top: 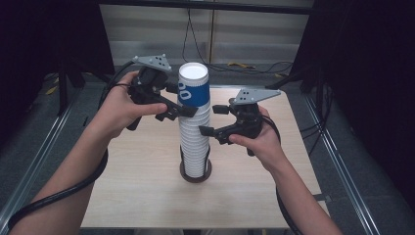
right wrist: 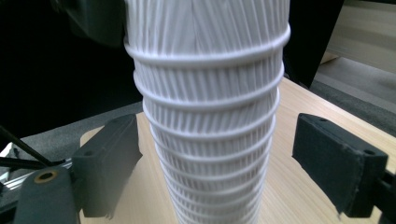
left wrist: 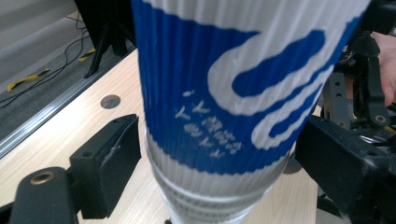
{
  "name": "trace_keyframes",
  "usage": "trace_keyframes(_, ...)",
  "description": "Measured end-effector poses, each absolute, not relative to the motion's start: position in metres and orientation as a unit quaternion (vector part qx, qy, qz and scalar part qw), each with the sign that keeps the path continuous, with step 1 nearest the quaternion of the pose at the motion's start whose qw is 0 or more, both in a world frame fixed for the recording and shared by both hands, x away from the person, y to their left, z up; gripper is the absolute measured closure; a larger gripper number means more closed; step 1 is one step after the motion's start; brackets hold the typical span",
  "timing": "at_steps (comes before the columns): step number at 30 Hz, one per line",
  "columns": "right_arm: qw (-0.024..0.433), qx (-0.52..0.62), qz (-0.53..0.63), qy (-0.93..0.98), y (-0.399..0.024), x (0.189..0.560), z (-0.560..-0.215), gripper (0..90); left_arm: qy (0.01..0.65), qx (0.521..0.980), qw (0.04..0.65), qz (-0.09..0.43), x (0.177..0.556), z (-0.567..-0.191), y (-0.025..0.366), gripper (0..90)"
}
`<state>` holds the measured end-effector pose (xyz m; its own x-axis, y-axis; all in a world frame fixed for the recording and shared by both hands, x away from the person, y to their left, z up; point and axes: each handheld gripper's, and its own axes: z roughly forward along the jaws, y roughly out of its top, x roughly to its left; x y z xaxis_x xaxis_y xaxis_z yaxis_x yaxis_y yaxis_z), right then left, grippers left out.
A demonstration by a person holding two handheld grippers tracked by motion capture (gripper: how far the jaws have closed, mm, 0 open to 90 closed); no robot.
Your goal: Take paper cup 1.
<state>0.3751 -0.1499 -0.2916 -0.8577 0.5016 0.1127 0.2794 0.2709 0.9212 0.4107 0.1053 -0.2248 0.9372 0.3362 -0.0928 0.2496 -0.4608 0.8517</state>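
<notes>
The desk (top: 147,196), a pale wooden top, fills the lower centre of the high view. At frame centre a tall stack of white ribbed paper cups (top: 195,147) stands upright on a dark round base (top: 185,172). The topmost blue-and-white cup (top: 194,88) sits nested on it, upper centre. The left tool (top: 182,110) brackets the blue cup's lower edge, its jaws standing apart on either side with a gap visible; not gripping. The right tool (top: 211,120) brackets the stack just below, jaws likewise open and clear of it. Risk, as judged: lifting the top cup while the stack is unrestrained could drag lower cups along or topple the column.
</notes>
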Motion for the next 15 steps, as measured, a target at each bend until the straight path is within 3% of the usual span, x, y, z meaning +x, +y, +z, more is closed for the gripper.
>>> trace_keyframes(15,0.100,0.254,0.557,0.784,-0.135,0.378,-0.282,15.4,0.169,0.861,0.478,0.049,0.411,-0.224,0.101,16.6)
